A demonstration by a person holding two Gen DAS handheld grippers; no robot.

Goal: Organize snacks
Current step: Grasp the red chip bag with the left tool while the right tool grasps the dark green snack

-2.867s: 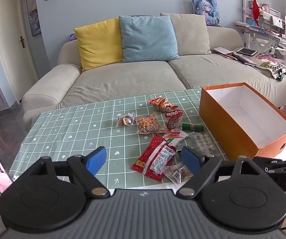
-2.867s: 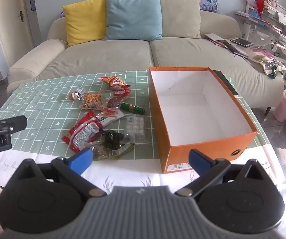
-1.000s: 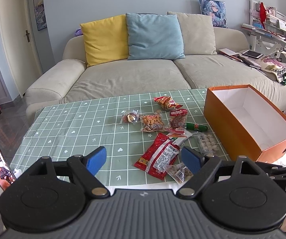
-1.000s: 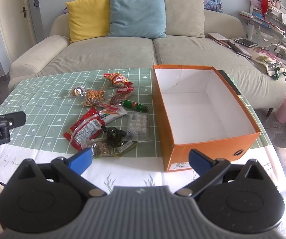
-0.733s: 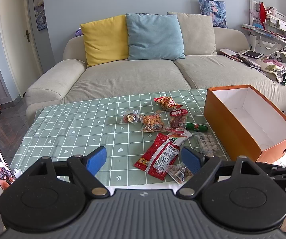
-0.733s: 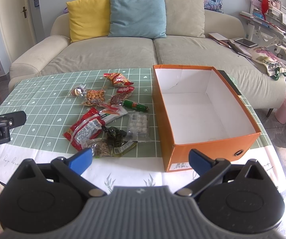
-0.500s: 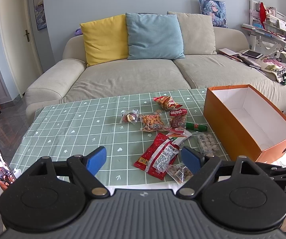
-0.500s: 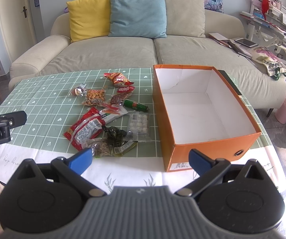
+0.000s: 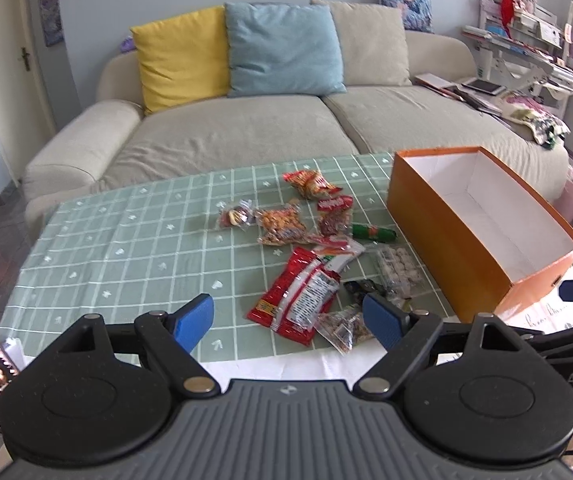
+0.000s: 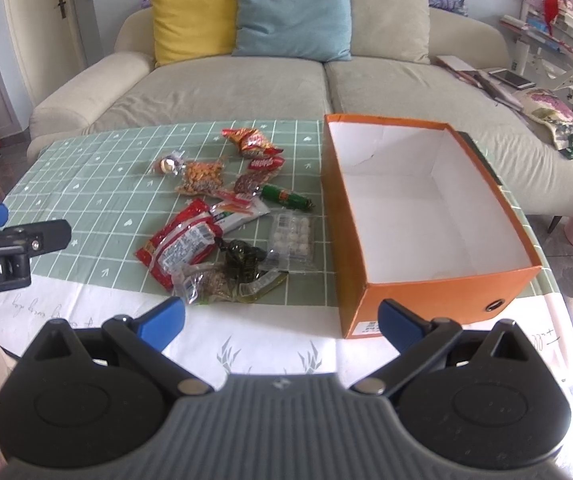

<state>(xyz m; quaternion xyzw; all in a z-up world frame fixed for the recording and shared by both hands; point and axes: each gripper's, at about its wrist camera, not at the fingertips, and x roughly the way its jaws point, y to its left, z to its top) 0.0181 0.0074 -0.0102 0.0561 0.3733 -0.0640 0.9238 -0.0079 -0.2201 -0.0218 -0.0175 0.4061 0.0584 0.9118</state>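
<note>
Snack packets [image 9: 310,248] lie scattered on the green checked tablecloth [image 9: 126,248], ahead of the left gripper [image 9: 288,316], whose blue fingers stand wide apart, holding nothing. Ahead of the right gripper [image 10: 282,320], equally spread and empty, sits the open orange box [image 10: 426,292], just right of the snacks.

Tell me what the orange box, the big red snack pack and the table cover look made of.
Orange box: likely cardboard, matte, with thin folded walls and a white inside. Big red snack pack: glossy plastic film, crinkled and shiny. Table cover: probably cloth or vinyl; its printed grid lies flat.
</note>
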